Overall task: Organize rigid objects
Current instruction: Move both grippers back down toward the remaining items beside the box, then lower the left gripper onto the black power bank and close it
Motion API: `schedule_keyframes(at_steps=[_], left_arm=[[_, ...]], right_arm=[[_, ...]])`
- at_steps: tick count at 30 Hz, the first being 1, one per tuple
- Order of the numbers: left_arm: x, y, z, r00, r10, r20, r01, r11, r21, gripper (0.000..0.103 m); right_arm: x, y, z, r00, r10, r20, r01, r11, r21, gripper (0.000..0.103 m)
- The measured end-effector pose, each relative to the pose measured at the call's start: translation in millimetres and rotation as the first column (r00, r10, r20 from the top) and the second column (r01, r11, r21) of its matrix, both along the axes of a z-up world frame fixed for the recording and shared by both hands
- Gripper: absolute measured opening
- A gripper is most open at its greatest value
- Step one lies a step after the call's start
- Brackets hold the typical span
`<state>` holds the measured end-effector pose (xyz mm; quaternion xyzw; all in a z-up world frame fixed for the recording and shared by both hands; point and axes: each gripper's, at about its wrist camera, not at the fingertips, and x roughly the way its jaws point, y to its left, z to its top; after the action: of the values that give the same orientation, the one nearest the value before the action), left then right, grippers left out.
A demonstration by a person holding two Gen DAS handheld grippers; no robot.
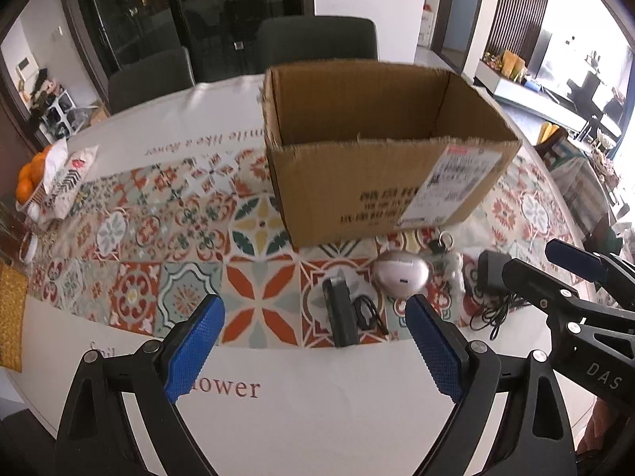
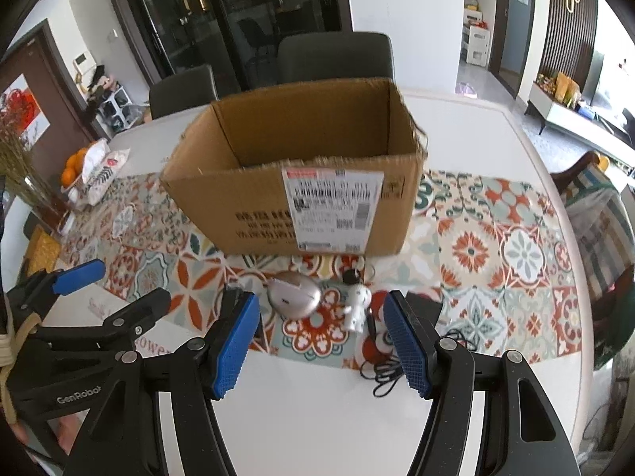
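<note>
My left gripper (image 1: 313, 341) hangs over the white table edge (image 1: 317, 416), jaws spread wide, nothing between them. Far off to its left, at the table's edge, a pile of oranges (image 1: 27, 182) and a white printed bag (image 1: 67, 182). Just ahead of it, between the jaw lines and closer to the right pad, a dark flat device (image 1: 339, 313) lies on the patterned runner (image 1: 151, 254) with a thin black cord (image 1: 369, 313) beside it. Ahead and slightly right, the silver oval case (image 1: 401, 273), close to the right fingertip. Beyond all that stands the open cardboard box (image 1: 377, 174), label facing me; I can't see its floor.

My right gripper (image 2: 321, 341) is also spread open, empty, low over the table. The silver case sits ahead, just off its left pad; the small white figurine keychain (image 2: 357, 305) lies ahead between the pads, nearer the right one. A black adapter (image 2: 426, 305) peeks out behind the right finger, its tangled black cable (image 2: 383, 373) trailing onto the white table near that pad. The box stands directly beyond these items.
</note>
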<state>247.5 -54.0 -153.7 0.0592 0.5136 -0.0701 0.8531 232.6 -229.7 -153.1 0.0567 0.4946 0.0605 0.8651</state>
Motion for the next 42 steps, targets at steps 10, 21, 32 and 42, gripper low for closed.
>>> schedule_keyframes(at_steps=[10, 21, 32, 42], left_arm=[[5, -7, -40, 0.995, -0.001, -0.095, 0.000, 1.000, -0.007, 0.093], [14, -18, -76, 0.988, -0.011, -0.153, 0.011, 1.000, -0.001, 0.093], [32, -34, -109, 0.976, -0.011, -0.216, 0.013, 1.000, 0.007, 0.080], [47, -40, -129, 0.968, 0.016, -0.252, -0.015, 1.000, 0.005, 0.064]], right_arm=[[-3, 0, -30, 0.997, 0.009, -0.076, -0.010, 1.000, -0.019, 0.065], [1, 0, -59, 0.989, 0.024, -0.145, -0.033, 0.998, -0.056, 0.065], [9, -6, -72, 0.985, 0.013, -0.171, -0.027, 0.996, -0.080, 0.065], [14, -6, -84, 0.981, 0.009, -0.192, -0.024, 0.997, -0.074, 0.065]])
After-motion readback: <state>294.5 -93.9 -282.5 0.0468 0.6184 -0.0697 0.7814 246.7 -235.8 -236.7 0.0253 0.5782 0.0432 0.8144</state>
